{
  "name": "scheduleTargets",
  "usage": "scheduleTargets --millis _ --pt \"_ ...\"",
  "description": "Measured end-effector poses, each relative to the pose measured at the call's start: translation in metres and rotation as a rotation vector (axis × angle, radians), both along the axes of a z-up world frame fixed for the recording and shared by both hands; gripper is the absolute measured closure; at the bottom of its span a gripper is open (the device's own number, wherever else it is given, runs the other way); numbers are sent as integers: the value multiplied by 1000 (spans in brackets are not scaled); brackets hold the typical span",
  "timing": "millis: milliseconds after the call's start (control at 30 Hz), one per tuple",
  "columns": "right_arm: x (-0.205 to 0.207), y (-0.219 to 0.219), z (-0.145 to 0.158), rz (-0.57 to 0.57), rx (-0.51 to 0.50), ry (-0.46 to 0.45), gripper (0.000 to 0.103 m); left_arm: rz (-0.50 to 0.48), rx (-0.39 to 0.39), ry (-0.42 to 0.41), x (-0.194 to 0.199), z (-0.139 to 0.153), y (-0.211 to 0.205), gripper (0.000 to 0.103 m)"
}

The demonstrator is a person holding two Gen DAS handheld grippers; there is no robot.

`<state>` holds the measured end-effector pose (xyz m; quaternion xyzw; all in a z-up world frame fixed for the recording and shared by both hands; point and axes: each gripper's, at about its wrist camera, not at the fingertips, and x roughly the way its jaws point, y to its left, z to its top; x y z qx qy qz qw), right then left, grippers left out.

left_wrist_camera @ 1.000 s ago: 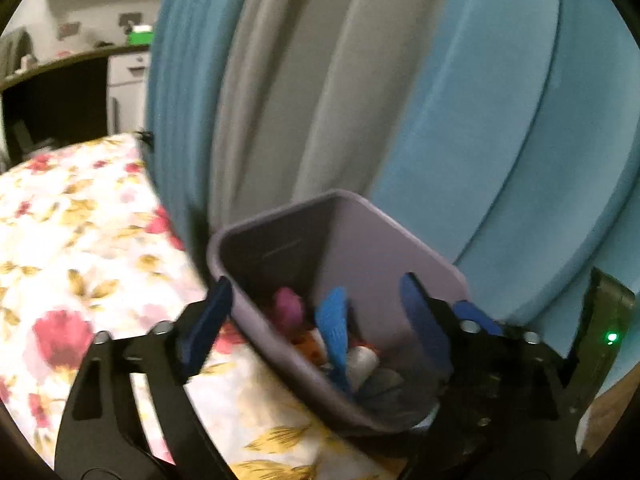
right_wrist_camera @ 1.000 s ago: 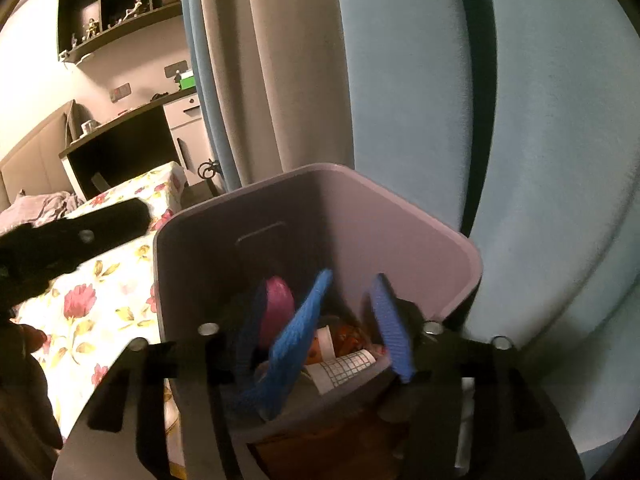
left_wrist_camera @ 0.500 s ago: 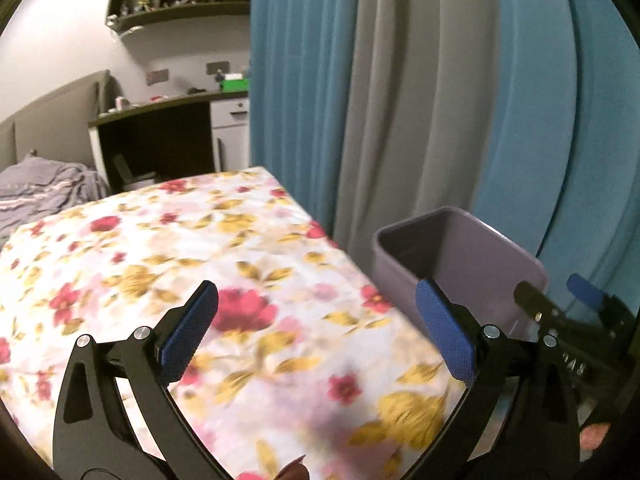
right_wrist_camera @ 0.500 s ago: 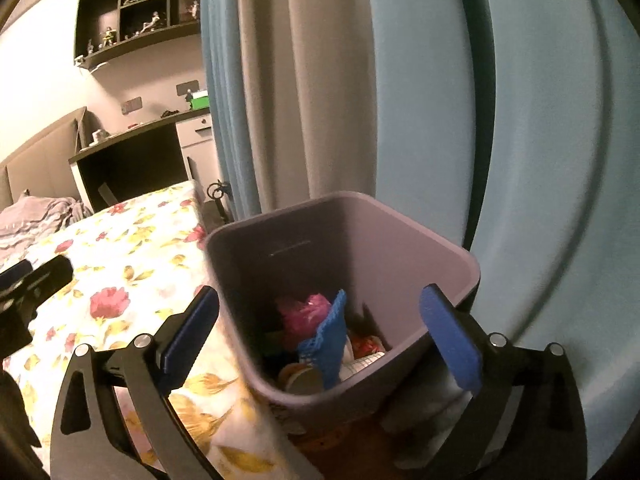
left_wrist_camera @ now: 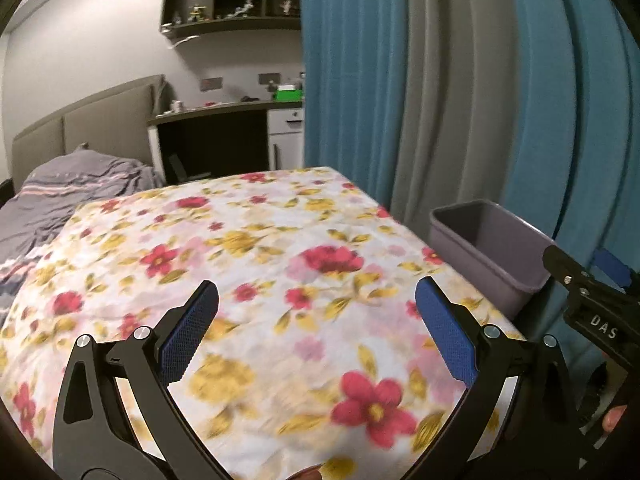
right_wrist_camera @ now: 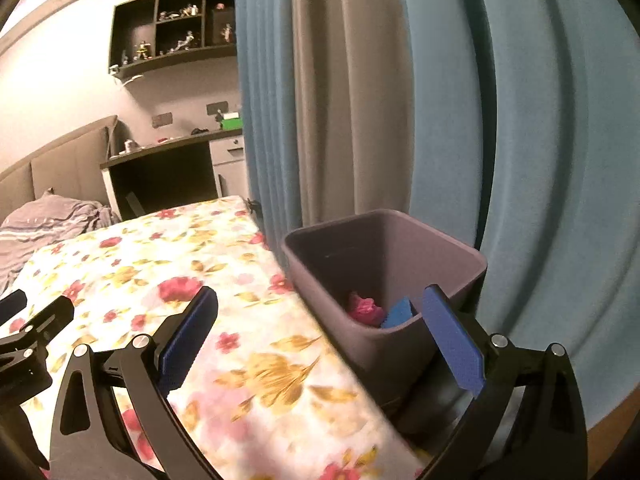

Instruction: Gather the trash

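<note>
The left tongs (left_wrist_camera: 316, 332) hang over the flowered bed sheet (left_wrist_camera: 256, 248) with their blue pads spread wide and nothing between them. The right tongs (right_wrist_camera: 320, 334) are spread just as wide and empty; they reach over the right edge of the bed, with one pad above the sheet and the other in front of the near rim of the purple bin (right_wrist_camera: 384, 248).

The bin stands on the floor just beside the bed's right edge, close against the blue and grey curtains (right_wrist_camera: 400, 100). Inside it lie a pink crumpled piece (right_wrist_camera: 364, 309) and a blue piece (right_wrist_camera: 399, 312), side by side near the bin's near wall; the rest of its contents are hidden by the rim. From the left wrist view the bin (left_wrist_camera: 492, 248) shows past the bed's right edge, its inside out of sight.

A grey striped blanket (left_wrist_camera: 68, 192) is bunched at the far left corner of the bed, by the padded headboard (left_wrist_camera: 104, 120). Beyond the bed stands a dark desk (left_wrist_camera: 216, 136) carrying a green box (left_wrist_camera: 286, 92).
</note>
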<state>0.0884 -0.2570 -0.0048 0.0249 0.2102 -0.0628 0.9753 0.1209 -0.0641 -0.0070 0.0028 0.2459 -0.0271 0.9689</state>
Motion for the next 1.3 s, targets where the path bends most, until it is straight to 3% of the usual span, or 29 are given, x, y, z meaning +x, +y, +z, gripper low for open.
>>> scheduleTargets --millis 567,1300 --pt "-56 65 1 81 -34 -42 6 94 1 -41 -72 5 65 6" --pt "-58 77 3 101 -36 -50 6 106 -18 -34 -73 2 73 6"
